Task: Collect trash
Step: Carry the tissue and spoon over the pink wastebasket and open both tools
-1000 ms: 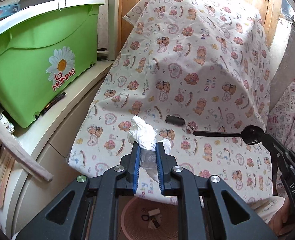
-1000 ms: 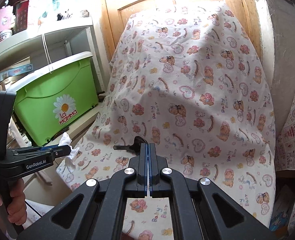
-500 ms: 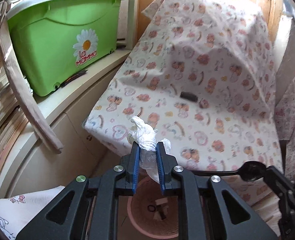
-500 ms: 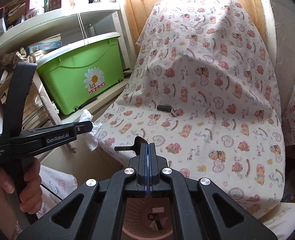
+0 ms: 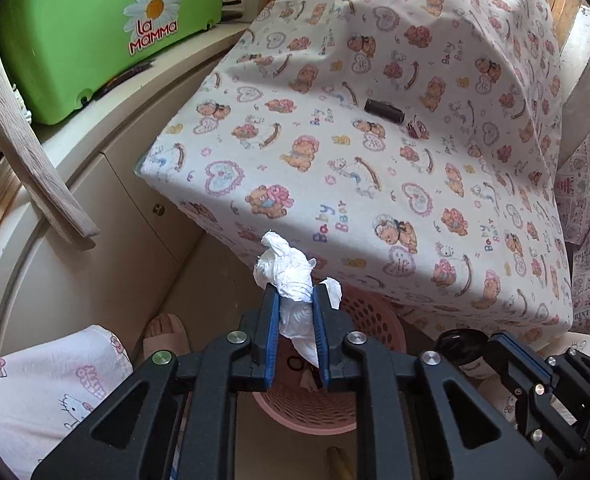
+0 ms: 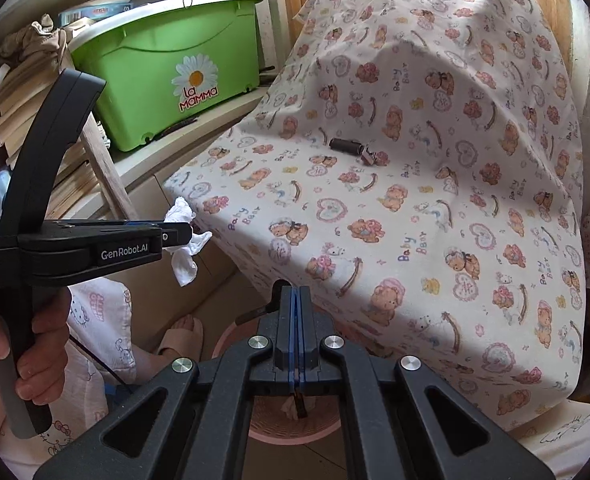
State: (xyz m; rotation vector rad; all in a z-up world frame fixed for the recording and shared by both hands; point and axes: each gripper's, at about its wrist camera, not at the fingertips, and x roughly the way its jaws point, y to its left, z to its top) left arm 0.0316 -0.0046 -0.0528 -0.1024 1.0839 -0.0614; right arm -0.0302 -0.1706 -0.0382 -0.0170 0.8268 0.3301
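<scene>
Small crowded room, with a big green box (image 5: pixel 95 40) high on the left on a pale cupboard top (image 5: pixel 107 128). Lower down, a bare foot (image 5: pixel 167 336) on the floor.

Near the middle, left gripper (image 5: pixel 295 288) pointing down, clamped tight on a scrunched white tissue (image 5: pixel 283 264). Right under and just behind it, a pink basket (image 5: pixel 375 320) on the floor with a few bits already inside. Tucked partly under the teddy-bear cloth (image 5: pixel 375 184).

Up on that cloth, a small black tube (image 5: pixel 383 111) and a tiny scrap (image 5: pixel 415 130) beside it, not picked up yet.

Over to the right, right gripper (image 6: pixel 293 292) squeezed all the way together, pinching a thin black spoon (image 5: pixel 461 340) just above the basket rim.

Looks like the drop-it-in step, with both bits of trash close to the basket.

Next, probably: bring each one over the hole, then let go. Careful with the tissue, soft and light, maybe sticking to a pad or floating past the rim. After that, back up for the tube and the scrap.
</scene>
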